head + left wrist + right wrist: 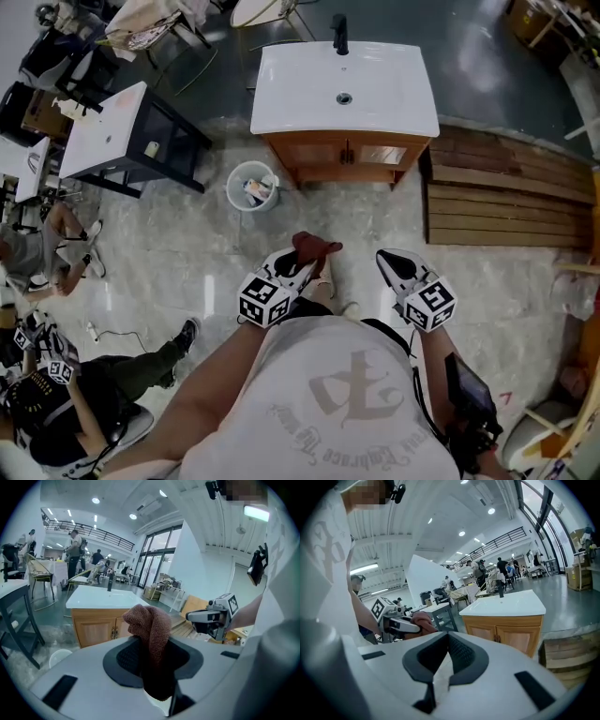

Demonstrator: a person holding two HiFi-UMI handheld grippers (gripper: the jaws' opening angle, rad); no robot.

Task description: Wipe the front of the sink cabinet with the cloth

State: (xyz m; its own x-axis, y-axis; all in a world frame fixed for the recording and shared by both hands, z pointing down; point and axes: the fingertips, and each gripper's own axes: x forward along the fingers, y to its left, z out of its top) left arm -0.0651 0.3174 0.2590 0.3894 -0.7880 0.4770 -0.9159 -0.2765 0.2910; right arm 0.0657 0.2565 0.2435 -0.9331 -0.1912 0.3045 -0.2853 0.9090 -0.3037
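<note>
Centre frame, my left hand-held gripper [305,259] clamps the cloth [317,247] (reddish-brown); right hand-held gripper [392,262] closed, empty; cabinet [345,156] above.

You stand in front of the cabinet [345,155], well apart from it, left tool [298,265] and right tool [394,261] side by side, the cloth [316,247] in the left one. A bin [252,186] sits just left of the cabinet, a pallet [506,197] just right, a counter [108,131] farther left.

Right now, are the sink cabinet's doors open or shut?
Shut. Both cabinet doors lie flush under the white sink, their handles meeting at the middle.
</note>
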